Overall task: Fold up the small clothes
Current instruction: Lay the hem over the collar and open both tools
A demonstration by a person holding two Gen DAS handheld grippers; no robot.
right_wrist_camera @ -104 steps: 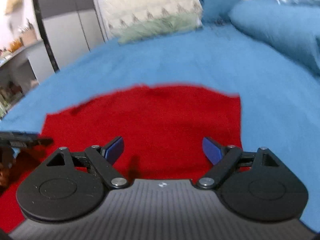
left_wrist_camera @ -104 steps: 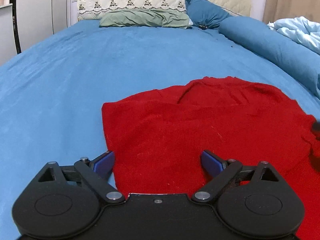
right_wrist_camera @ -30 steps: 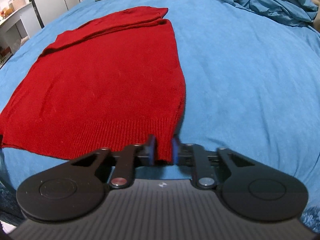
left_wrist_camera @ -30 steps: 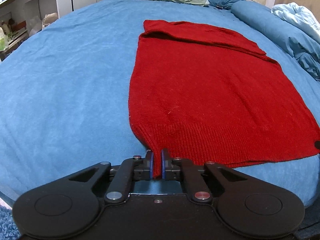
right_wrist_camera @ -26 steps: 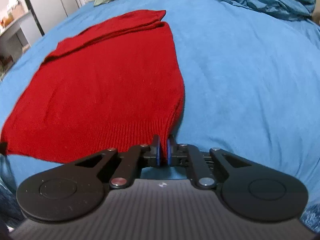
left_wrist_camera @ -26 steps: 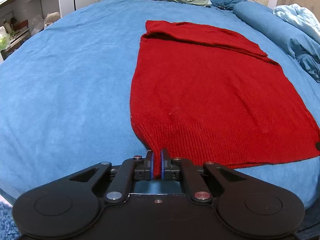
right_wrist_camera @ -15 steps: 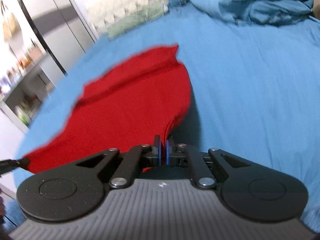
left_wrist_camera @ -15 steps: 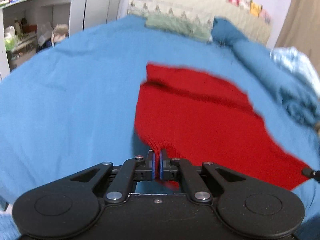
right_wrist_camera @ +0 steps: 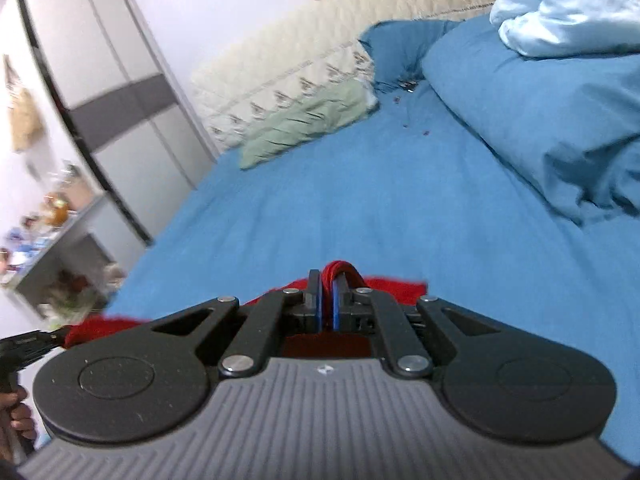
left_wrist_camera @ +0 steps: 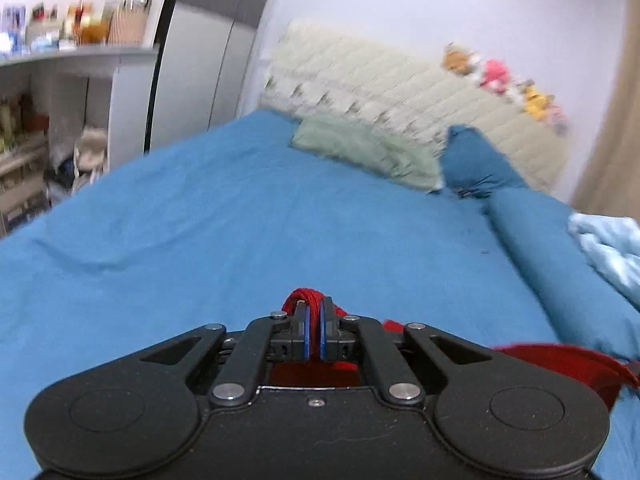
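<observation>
Two grippers, the left gripper point(left_wrist_camera: 314, 330) and the right gripper point(right_wrist_camera: 327, 304), each have their jaws clamped on a fold of a red sweater point(left_wrist_camera: 560, 362), held up above a blue bed point(left_wrist_camera: 240, 232). Most of the garment hangs hidden beneath them. A green pillow point(right_wrist_camera: 308, 124) lies by the headboard point(left_wrist_camera: 400, 92).

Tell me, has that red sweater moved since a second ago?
Yes. The red sweater lay spread flat toward the green pillow. Now its hem is lifted off the blue bedsheet, pinched in the left gripper and right gripper.
</observation>
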